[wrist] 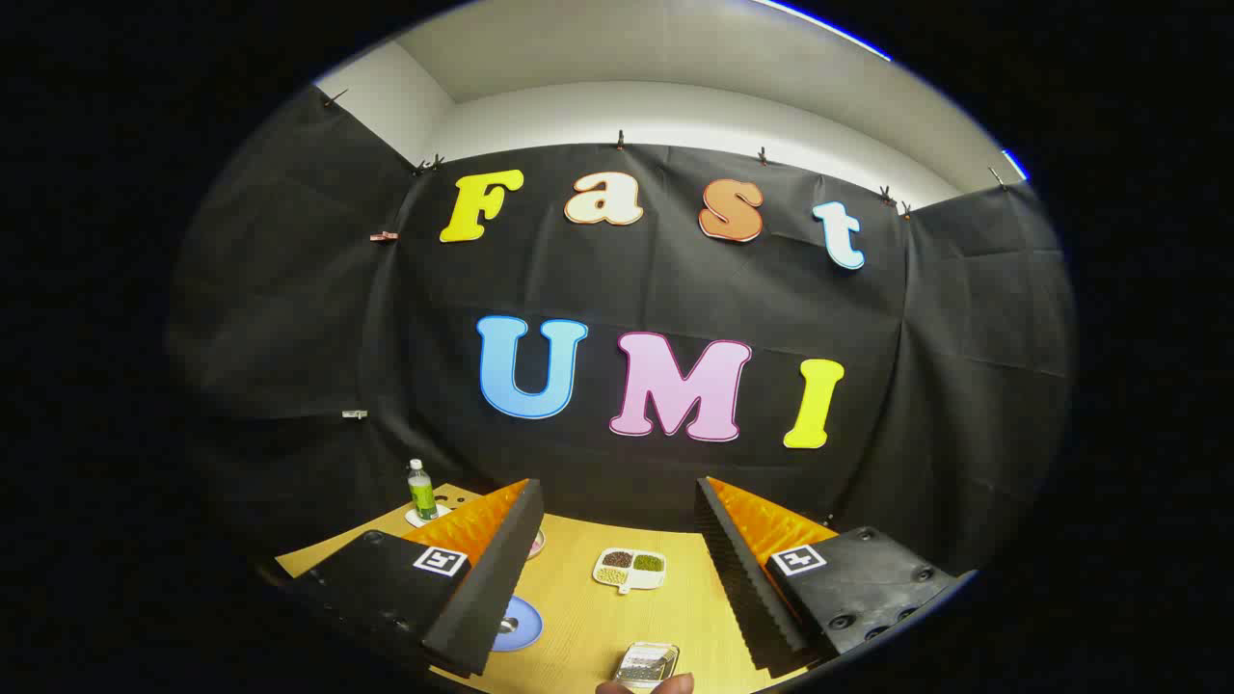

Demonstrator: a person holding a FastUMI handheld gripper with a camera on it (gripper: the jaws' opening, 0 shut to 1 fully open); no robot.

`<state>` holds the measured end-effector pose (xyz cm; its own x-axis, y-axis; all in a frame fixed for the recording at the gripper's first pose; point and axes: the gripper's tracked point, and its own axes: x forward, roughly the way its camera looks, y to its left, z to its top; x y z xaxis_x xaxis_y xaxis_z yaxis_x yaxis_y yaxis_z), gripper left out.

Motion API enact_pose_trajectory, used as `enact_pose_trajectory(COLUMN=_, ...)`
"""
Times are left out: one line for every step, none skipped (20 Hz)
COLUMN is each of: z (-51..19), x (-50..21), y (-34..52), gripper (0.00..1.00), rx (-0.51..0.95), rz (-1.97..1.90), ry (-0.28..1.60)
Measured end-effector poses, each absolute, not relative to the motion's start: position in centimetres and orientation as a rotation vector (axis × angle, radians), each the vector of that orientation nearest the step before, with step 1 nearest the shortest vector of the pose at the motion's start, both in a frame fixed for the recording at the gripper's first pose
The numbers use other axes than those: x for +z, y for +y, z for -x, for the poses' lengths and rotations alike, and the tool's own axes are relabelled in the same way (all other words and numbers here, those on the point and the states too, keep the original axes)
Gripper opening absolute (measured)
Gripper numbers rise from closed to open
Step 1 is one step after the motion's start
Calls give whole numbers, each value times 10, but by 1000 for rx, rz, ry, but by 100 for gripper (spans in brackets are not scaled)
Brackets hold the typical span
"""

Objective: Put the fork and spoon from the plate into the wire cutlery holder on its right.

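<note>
While spread wide, fingers (617, 569) empty

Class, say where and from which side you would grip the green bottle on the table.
The green bottle stands upright on a white coaster, so best take its round body from the side, level, below the cap. The gripper is open, empty.

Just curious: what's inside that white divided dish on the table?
The white divided dish, beyond the open tool, holds three fillings: dark brown, green, pale. Whether they are beans or grains is too small to tell.
</note>
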<state>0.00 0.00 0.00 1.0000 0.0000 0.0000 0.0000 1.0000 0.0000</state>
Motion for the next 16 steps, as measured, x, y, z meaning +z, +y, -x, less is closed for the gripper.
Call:
enact_pose_trajectory(z=0, x=1, y=0, gripper=98, rx=-1, rz=0, ry=0)
enact_pose_trajectory(z=0, x=0, y=0, gripper=98, rx=-5, rz=-2, ry=0)
enact_pose_trajectory(z=1, x=-1, y=-1, gripper=98, rx=-4, rz=-1, ry=4)
enact_pose_trajectory(z=1, x=-2, y=-1, gripper=98, rx=-7, rz=0, ry=5)
enact_pose_trajectory(z=2, x=-3, y=-2, gripper=98, rx=-11, rz=0, ry=7)
enact_pose_trajectory(z=2, x=-4, y=-2, gripper=98, rx=-14, rz=-1, ry=8)
enact_pose_trajectory(z=2, x=-3, y=-3, gripper=98, rx=-15, rz=-3, ry=9)
enact_pose_trajectory(z=3, x=-3, y=-3, gripper=98, rx=-16, rz=-5, ry=10)
enact_pose_trajectory(z=3, x=-4, y=-4, gripper=98, rx=-17, rz=-6, ry=11)
enact_pose_trajectory(z=3, x=-4, y=-5, gripper=98, rx=-19, rz=-7, ry=12)
enact_pose_trajectory(z=3, x=-5, y=-5, gripper=98, rx=-21, rz=-8, ry=14)
enact_pose_trajectory(z=4, x=-5, y=-6, gripper=98, rx=-23, rz=-10, ry=15)
enact_pose_trajectory(z=4, x=-6, y=-6, gripper=98, rx=-23, rz=-11, ry=18)
enact_pose_trajectory(z=3, x=-7, y=-6, gripper=98, rx=-23, rz=-12, ry=20)
enact_pose_trajectory(z=3, x=-7, y=-5, gripper=98, rx=-23, rz=-12, ry=21)
enact_pose_trajectory(z=3, x=-7, y=-5, gripper=98, rx=-22, rz=-12, ry=22)
